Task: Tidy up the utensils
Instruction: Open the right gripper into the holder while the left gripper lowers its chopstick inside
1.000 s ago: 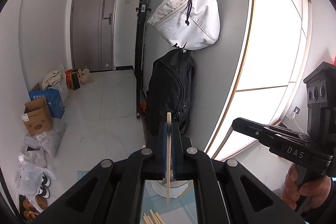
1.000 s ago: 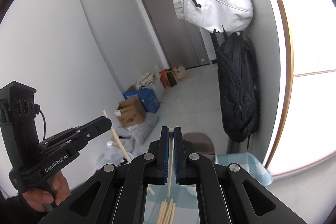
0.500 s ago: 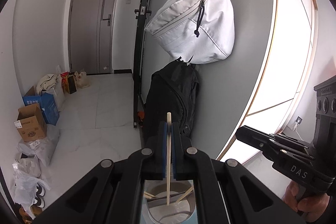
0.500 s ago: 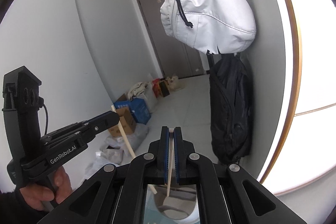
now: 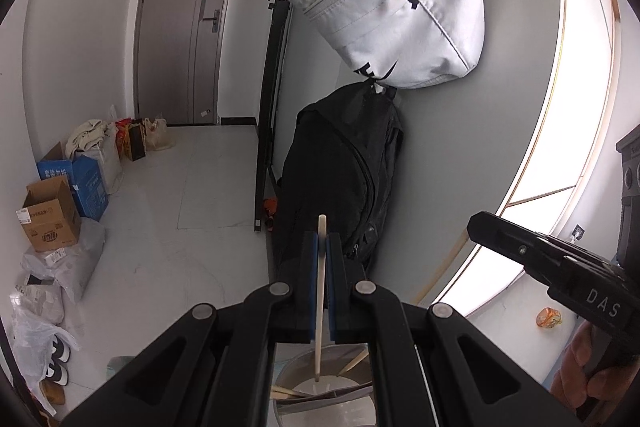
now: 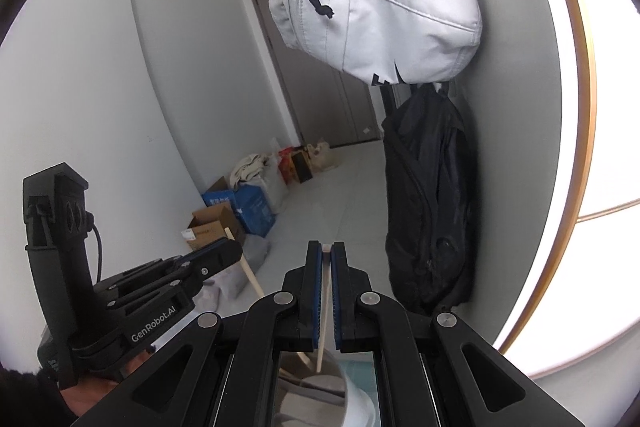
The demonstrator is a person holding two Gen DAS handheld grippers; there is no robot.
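Observation:
My left gripper point(image 5: 321, 241) is shut on a pale wooden chopstick point(image 5: 319, 299) held upright, its lower tip inside a grey-white holder cup point(image 5: 320, 383) that has other chopsticks leaning in it. My right gripper point(image 6: 327, 251) is shut on another chopstick point(image 6: 324, 311), its lower tip over the same cup point(image 6: 320, 383). Each gripper shows in the other's view: the right one point(image 5: 480, 223) at the right, the left one point(image 6: 234, 251) at the left, each with its chopstick.
A white bag point(image 5: 396, 7) and a black backpack point(image 5: 340, 167) hang on the grey wall ahead. Cardboard boxes point(image 5: 48, 219) and bags line the left floor edge. A grey door point(image 5: 188, 27) stands at the back. A blue checked cloth point(image 6: 360, 367) lies under the cup.
Both grippers have moved forward with their chopsticks. The cup has come under the fingers and the loose chopsticks on the cloth have gone out of view.

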